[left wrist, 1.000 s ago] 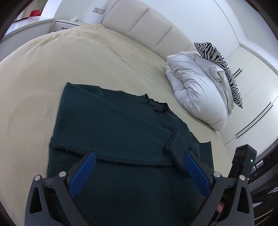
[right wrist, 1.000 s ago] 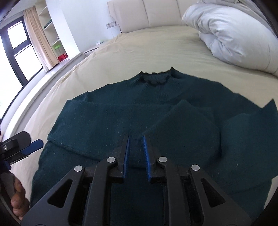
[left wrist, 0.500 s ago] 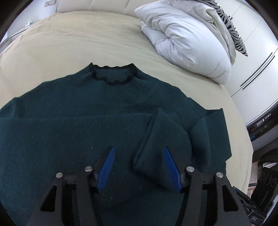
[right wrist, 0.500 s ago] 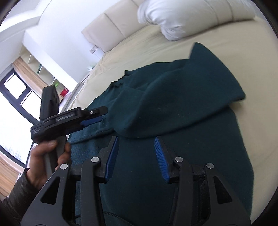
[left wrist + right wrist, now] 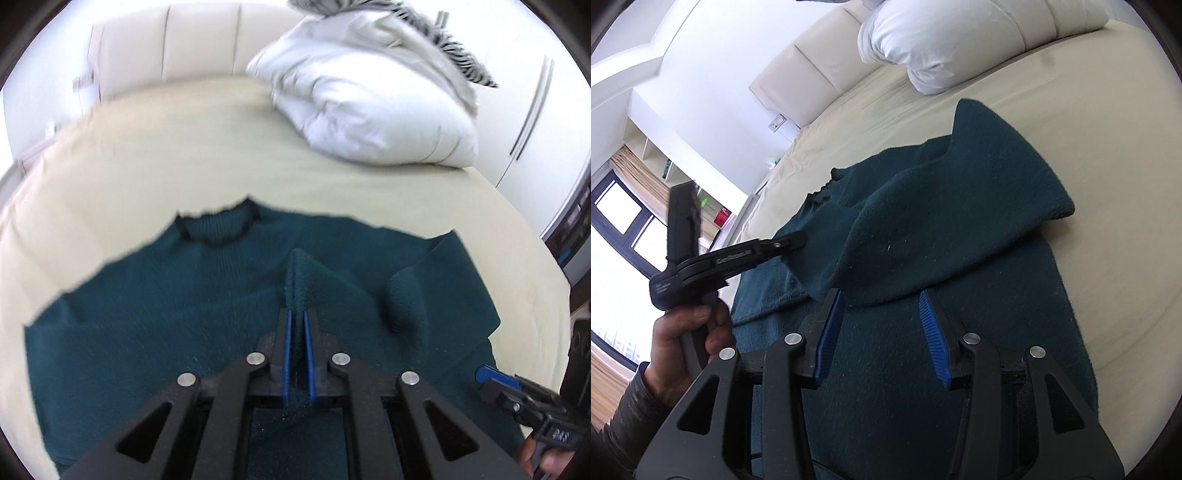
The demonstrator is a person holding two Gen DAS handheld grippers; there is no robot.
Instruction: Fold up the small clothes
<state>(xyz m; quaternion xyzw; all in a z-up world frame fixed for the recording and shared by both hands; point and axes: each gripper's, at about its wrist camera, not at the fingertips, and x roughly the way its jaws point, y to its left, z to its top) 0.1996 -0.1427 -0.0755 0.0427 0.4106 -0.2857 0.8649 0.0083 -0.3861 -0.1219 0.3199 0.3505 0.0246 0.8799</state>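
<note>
Left tongs [image 5: 296,325]: blue pads nearly together, clamped on raised sleeve fold of dark green sweater [image 5: 155,317], frame centre. Right tongs [image 5: 882,332]: spread wide, hovering above sweater, gripping nothing. Sweater spread on cream bed [image 5: 184,147], lower frame.

A home bedroom: cream bed [image 5: 207,155], padded headboard [image 5: 166,48] (white duvet [image 5: 376,110] heaped).

Both tools are black plastic frames with triangular cut-outs, silver screw heads and ribbed blue pads — the left tool [image 5: 296,334], the right tool [image 5: 882,332]. A bare-skinned hand [image 5: 685,338] shows a dark grey sleeve.
</note>
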